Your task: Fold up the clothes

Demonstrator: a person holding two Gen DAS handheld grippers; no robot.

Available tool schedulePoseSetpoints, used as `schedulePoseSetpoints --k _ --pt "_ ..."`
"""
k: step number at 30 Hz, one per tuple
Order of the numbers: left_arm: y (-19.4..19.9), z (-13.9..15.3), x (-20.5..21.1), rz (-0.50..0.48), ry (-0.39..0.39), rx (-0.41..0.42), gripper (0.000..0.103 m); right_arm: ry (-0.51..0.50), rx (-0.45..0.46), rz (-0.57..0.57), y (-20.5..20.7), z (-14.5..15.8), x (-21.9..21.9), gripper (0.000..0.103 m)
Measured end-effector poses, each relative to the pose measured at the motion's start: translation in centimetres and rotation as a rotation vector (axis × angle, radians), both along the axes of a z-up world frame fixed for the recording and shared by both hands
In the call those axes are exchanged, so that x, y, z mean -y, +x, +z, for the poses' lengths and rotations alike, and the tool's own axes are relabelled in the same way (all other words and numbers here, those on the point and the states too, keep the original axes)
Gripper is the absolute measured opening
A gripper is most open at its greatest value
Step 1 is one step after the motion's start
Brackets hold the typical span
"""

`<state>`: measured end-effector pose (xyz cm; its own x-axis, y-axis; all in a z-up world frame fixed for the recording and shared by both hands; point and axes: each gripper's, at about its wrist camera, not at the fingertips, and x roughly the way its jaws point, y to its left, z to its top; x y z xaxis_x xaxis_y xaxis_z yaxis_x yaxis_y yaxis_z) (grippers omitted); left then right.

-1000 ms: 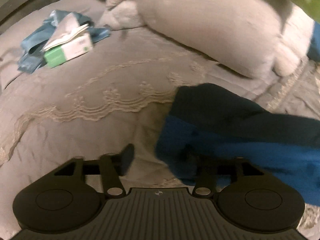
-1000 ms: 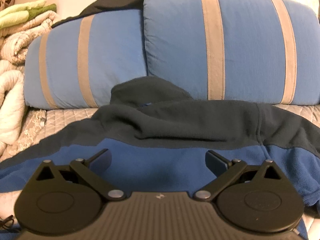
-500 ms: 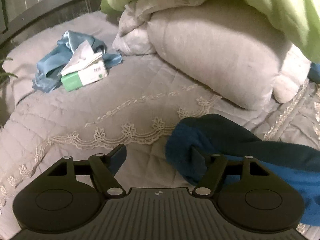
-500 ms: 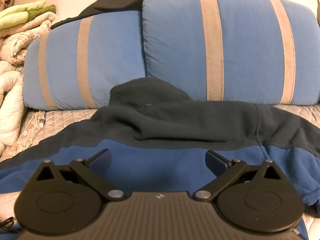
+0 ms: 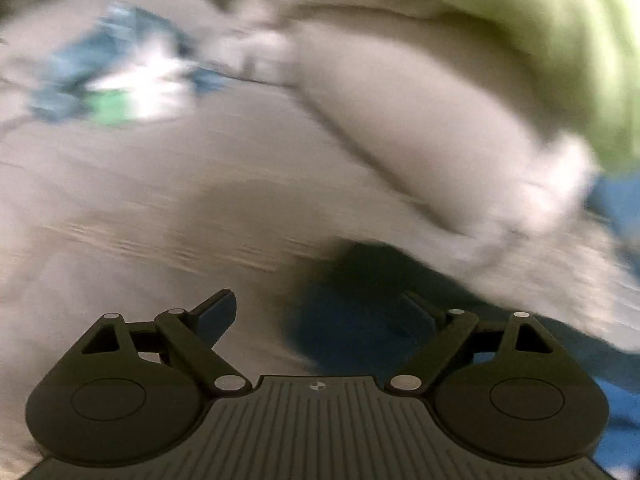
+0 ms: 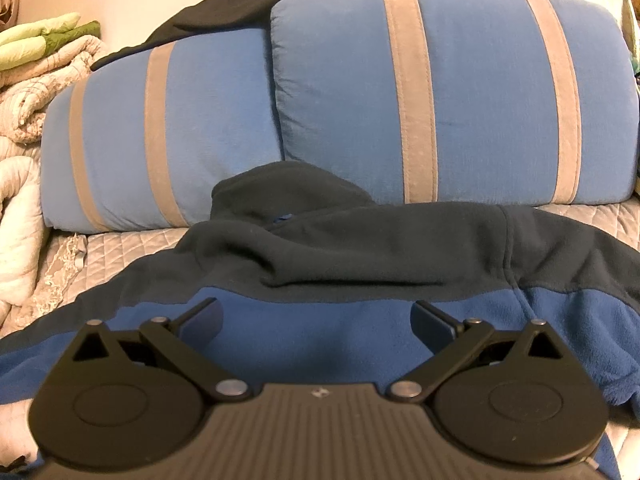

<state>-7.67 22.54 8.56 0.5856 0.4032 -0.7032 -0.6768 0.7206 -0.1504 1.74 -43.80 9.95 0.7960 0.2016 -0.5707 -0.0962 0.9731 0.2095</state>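
Fleece sleeve end sits between the spread fingers of the left gripper; the right finger is over the cloth, the left finger over bare quilted bedspread, nothing pinched. Left view is heavily blurred, so contact is unclear. Right gripper hovers with fingers wide apart over the blue body of the fleece jacket, which lies spread flat on the bed, dark collar against two blue striped pillows.

Likely step: grab the sleeve to fold it inward. To do it well: centre the left claw on the cuff, get both layers, close fully before lifting. Right claw should press the jacket body so it does not drag. Blurred tissue box far off, irrelevant.
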Motion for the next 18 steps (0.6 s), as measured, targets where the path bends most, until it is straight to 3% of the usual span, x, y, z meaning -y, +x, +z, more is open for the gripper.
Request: schedulePoseSetpoints --k 5,9,14,18 --pt "3.7 -0.4 6.3 -0.312 -0.061 0.037 0.089 -0.012 -0.003 0.006 0.0 -0.2 -0.1 0.103" --pt "6.5 -0.9 11.7 -0.484 -0.073 0.031 0.089 -0.024 -0.013 0.003 0.2 -0.5 -0.1 0.103" --pt "9.8 -2.5 16.8 -0.608 -0.075 -0.028 0.089 -0.031 -0.023 0.005 0.4 -0.7 -0.3 0.103" --pt "11.1 -4.7 19.4 -0.645 -0.032 -0.12 0.089 -0.039 -0.029 0.003 0.4 -1.0 -0.3 0.103"
